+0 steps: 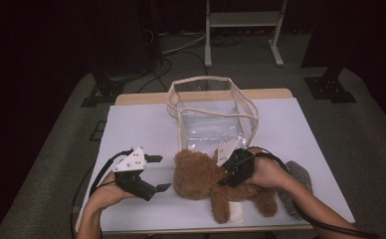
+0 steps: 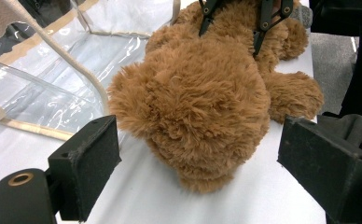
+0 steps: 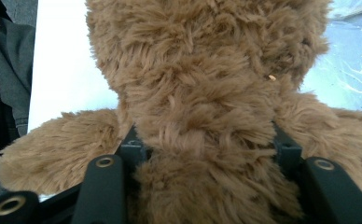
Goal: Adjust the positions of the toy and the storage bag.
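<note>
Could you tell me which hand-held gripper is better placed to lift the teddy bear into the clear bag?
The right hand-held gripper, probably: its jaws straddle the teddy bear at the body, fur pressed between them. The left hand-held gripper stands open beside the bear's head, touching nothing. The clear bag stands just behind.

Left tool: jaws wide apart, gripping nothing, lying level and pointing right, hand under it, forearm in from bottom edge. Right tool: jaws pressed in on both sides of the bear, pointing left, hand behind.
</note>
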`<state>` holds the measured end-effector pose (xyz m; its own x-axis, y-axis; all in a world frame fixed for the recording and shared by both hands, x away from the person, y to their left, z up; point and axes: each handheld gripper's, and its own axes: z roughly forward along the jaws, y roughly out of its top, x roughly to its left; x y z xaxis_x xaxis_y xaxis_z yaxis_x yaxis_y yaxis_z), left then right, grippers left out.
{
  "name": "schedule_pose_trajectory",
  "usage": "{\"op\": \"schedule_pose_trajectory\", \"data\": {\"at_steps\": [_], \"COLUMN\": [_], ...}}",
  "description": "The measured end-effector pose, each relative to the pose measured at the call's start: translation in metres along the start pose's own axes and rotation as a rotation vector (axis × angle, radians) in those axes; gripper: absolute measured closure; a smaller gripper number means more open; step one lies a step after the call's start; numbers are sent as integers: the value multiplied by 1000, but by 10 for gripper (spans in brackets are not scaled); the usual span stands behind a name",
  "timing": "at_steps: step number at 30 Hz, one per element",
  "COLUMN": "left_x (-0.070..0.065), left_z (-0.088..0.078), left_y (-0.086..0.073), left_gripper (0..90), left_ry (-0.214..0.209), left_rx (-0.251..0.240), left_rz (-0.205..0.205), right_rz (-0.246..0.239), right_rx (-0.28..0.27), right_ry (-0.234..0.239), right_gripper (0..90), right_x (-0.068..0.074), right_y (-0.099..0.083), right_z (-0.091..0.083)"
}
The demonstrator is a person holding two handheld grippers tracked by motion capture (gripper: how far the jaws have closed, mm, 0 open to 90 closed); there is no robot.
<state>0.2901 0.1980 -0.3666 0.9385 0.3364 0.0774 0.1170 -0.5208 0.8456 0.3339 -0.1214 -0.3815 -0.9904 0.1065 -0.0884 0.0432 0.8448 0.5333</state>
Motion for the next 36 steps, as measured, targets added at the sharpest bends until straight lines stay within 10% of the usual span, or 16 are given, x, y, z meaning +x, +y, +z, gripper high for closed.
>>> {"op": "schedule_pose_trajectory", "data": {"at_steps": [36], "left_x": [5], "left_z": [-12], "left_y": [-6], "left_gripper": [113], "left_ry": [27], "left_rx": [-19], "left_rz": [-14], "right_rz": [24], "right_rx": [-88], "right_ry": [20], "right_gripper": [647], "right_x": [1], "right_y": [0], "right_z": [-20]}}
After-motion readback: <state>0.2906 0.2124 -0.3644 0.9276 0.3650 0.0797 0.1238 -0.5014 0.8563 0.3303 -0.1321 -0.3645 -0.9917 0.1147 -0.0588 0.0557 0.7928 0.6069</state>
